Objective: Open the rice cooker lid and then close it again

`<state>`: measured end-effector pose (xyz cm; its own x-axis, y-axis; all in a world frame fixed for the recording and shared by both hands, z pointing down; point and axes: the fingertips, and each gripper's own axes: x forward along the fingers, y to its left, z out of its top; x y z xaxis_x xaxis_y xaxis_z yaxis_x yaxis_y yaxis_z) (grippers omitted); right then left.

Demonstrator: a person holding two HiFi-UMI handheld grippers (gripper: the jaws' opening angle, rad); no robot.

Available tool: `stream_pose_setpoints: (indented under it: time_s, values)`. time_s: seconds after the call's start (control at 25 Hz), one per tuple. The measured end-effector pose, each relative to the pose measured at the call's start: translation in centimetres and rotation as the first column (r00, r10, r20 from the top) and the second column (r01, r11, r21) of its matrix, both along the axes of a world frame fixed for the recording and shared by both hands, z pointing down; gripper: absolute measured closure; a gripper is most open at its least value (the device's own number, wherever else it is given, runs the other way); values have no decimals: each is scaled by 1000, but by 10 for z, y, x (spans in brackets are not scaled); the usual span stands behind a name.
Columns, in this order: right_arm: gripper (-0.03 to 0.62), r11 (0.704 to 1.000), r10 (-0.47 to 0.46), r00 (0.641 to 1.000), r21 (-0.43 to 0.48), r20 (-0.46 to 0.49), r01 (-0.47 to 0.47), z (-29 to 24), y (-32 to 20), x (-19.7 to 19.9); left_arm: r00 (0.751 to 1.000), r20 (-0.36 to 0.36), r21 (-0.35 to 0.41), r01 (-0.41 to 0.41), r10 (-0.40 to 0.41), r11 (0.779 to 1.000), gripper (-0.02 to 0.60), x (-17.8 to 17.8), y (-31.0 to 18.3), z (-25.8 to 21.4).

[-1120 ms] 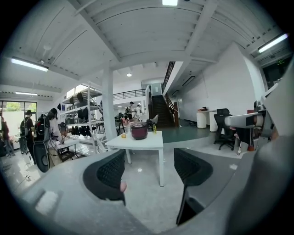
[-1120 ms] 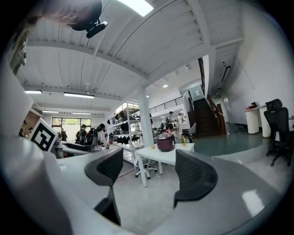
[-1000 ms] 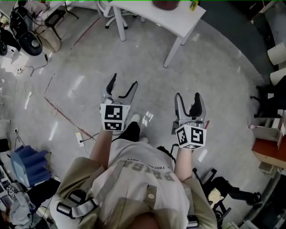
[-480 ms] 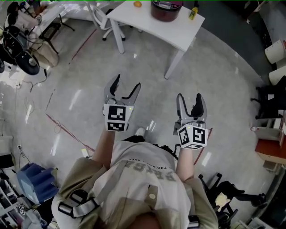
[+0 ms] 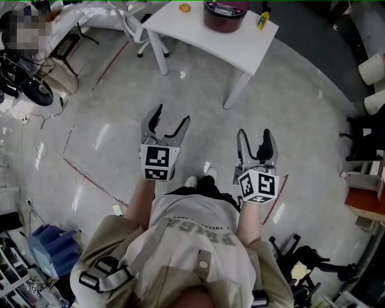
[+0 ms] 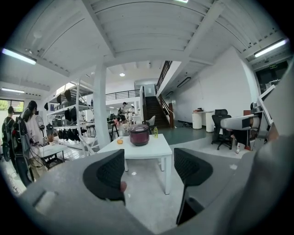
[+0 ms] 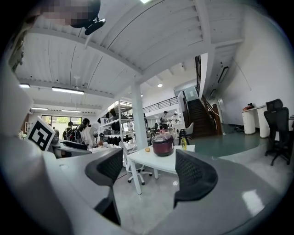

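L tool & R tool both gape wide, empty, well short of rice cooker on white desk; its lid prob. stiff, light, slick, so take the front edge/latch, not the dome.

Table: rice cooker, bottle, maybe orange

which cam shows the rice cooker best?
Right gripper view: the rice cooker shows whole, side-on, lid down, on the white table. Left gripper view shows the same, slightly smaller. Head view catches only its top, cropped at the frame edge.
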<state>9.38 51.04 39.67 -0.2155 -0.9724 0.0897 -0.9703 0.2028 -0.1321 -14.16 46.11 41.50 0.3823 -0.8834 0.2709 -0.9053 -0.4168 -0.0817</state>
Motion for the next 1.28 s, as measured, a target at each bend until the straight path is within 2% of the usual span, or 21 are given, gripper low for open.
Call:
stream_pose_setpoints:
  time_s: [0.36, 0.76, 1.08, 1.28]
  values:
    - [255, 1000, -18, 1000, -22, 11, 18, 15, -59, 33, 1000, 20, -31, 23, -22, 999, 231, 28, -51, 17]
    - [255, 998, -62, 998, 19, -7, 62, -6, -154, 84, 999, 20, -21, 48, -47, 999, 231, 81, -136, 9]
    - [255, 989, -144, 990, 12, -2, 144, -7, -204, 110, 993, 51, -39, 106, -104, 994, 230, 106, -172, 12]
    - [255, 986, -167, 986, 9, 14, 167, -3, -227, 119, 991, 72, -63, 115, -110, 991, 230, 117, -186, 20]
